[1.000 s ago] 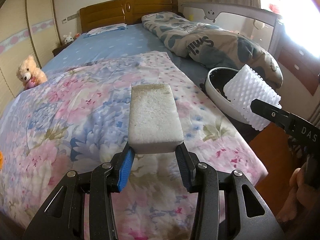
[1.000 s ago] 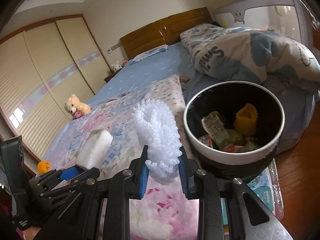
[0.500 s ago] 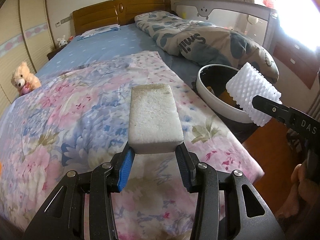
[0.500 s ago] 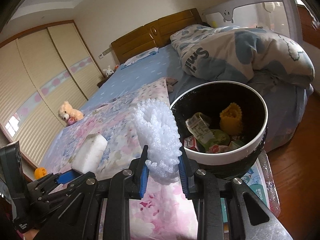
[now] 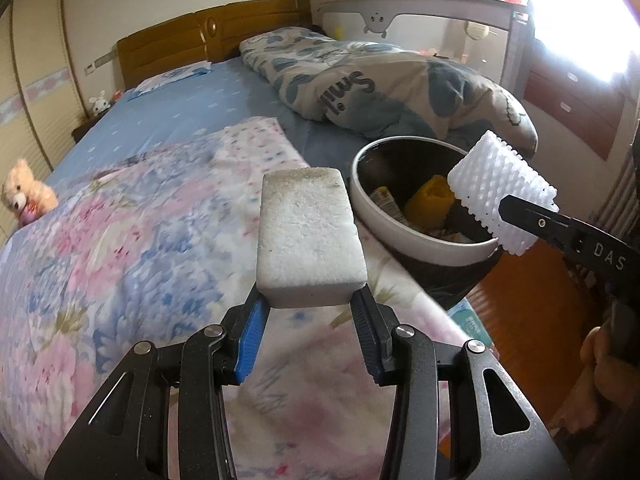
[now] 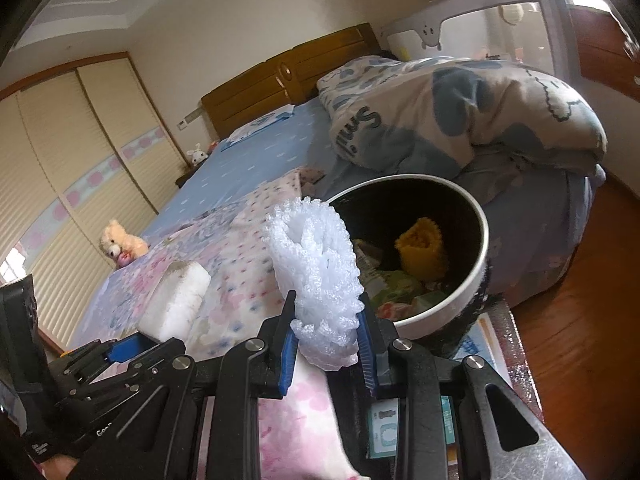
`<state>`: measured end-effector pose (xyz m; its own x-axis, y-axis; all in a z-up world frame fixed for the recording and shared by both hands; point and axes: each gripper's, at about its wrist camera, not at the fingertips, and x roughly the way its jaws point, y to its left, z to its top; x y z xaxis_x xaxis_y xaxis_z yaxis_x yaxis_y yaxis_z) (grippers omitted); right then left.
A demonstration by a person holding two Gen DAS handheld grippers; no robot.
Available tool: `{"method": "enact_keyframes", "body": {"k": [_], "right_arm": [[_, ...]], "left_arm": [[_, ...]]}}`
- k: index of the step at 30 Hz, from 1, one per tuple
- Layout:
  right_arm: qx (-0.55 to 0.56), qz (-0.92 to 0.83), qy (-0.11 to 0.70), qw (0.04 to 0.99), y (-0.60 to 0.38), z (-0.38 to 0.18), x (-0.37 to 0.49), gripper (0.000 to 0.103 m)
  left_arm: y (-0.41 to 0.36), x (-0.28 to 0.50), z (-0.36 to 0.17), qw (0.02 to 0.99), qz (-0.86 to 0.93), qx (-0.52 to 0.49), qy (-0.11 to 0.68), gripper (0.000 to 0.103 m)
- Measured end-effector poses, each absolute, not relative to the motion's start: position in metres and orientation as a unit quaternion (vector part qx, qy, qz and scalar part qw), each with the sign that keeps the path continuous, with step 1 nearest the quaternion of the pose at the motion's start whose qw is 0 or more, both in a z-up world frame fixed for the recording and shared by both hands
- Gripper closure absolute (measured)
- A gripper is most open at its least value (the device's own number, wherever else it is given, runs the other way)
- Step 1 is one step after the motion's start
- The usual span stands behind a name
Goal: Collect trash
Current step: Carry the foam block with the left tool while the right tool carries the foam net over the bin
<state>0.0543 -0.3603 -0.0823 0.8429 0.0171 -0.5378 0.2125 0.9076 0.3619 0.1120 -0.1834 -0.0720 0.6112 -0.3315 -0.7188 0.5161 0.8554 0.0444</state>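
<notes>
White foam block [image 5: 310, 240] and foam net [image 6: 318, 268] held near the part-filled bin [image 6: 478, 264].

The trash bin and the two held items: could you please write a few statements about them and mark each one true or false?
1. The left gripper grips a white foam block. True.
2. The right gripper is empty. False: it is shut on a white foam net.
3. The trash bin already holds a yellow foam net. True.
4. The teddy bear sits inside the bin. False: it is on the bed's far side.
</notes>
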Motion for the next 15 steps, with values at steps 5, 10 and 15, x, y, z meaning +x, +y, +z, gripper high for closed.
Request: {"method": "enact_keyframes", "body": {"k": [5,10,15], "right_arm": [[0.211,-0.067,0.272,0.937,-0.375,-0.079,0.053,0.076],[0.209,-0.078,0.272,0.936,-0.386,-0.078,0.054,0.076],[0.21,-0.084,0.276,0.934,-0.394,-0.079,0.057,0.076]], "left_arm": [[-0.2,0.115,-0.069,0.887,-0.25,0.132,0.366,0.062],[-0.213,0.119,-0.066,0.885,-0.261,0.134,0.361,0.062],[-0.225,0.123,-0.067,0.882,-0.269,0.138,0.362,0.062]]}}
